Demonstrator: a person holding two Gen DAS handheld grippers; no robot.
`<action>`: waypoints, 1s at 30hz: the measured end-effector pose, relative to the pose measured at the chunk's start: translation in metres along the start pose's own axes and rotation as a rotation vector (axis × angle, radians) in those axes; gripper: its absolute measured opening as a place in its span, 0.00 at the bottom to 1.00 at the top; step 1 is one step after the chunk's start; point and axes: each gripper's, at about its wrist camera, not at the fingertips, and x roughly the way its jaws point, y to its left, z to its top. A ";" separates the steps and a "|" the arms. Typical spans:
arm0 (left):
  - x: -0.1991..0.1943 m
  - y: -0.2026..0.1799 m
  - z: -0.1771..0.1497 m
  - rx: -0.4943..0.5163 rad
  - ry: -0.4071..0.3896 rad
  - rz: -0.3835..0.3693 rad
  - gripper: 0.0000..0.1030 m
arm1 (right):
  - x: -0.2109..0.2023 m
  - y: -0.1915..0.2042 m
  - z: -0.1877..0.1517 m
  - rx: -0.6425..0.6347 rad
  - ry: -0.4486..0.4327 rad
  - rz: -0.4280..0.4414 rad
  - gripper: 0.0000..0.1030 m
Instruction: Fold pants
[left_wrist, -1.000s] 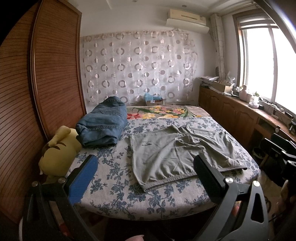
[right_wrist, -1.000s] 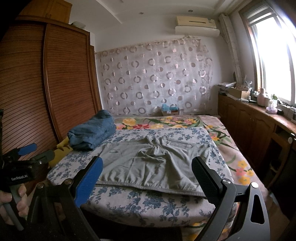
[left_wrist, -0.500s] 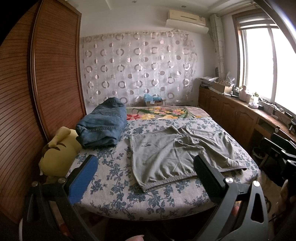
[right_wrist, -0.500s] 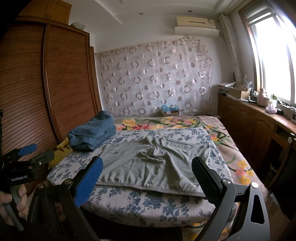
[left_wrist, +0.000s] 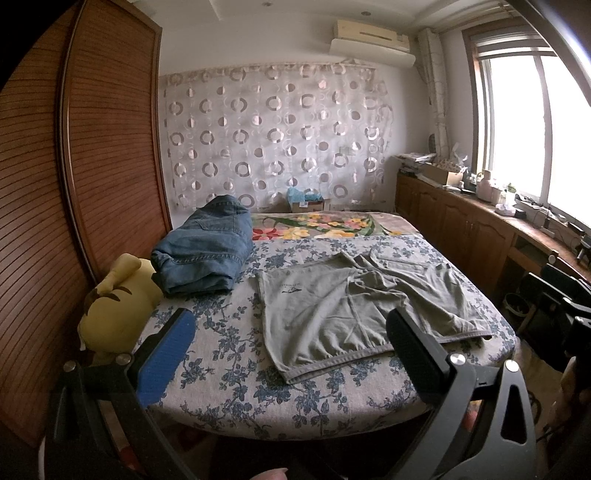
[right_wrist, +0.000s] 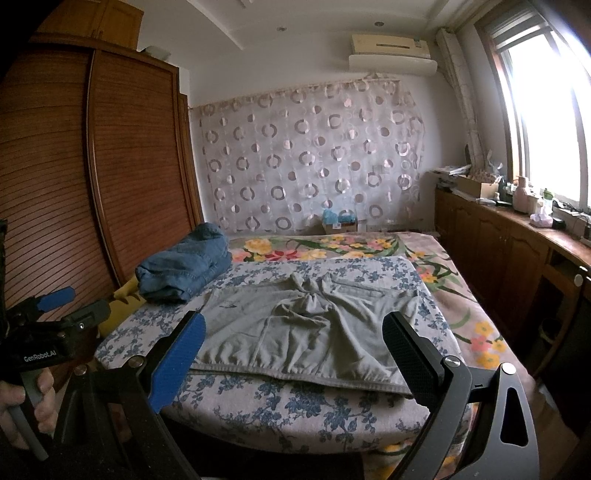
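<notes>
Grey-green pants lie spread on the bed, waistband toward me, legs bunched at the far end; the right wrist view shows the same pants. My left gripper hangs open in front of the bed's near edge, short of the waistband, with nothing between its fingers. My right gripper is open too, held before the bed over the waistband's line, and grips nothing. A hand holds the left gripper's handle at the left edge of the right wrist view.
A folded pile of blue jeans sits at the bed's left, beside a yellow plush toy. A wooden wardrobe walls the left side. Low cabinets with clutter run under the window at right. The bed has a floral cover.
The left wrist view has tilted slightly, so the bed sits a little lower in frame. The pants and the right gripper are unchanged.
</notes>
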 end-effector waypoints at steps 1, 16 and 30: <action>0.000 0.000 0.000 0.000 0.001 0.000 1.00 | 0.000 0.000 0.000 -0.001 0.000 -0.001 0.94; 0.004 -0.008 0.007 -0.003 0.037 0.002 1.00 | 0.007 -0.006 -0.005 0.012 0.022 -0.020 0.94; 0.039 0.003 -0.011 0.018 0.095 -0.039 1.00 | 0.010 -0.012 -0.004 0.012 0.054 -0.065 0.94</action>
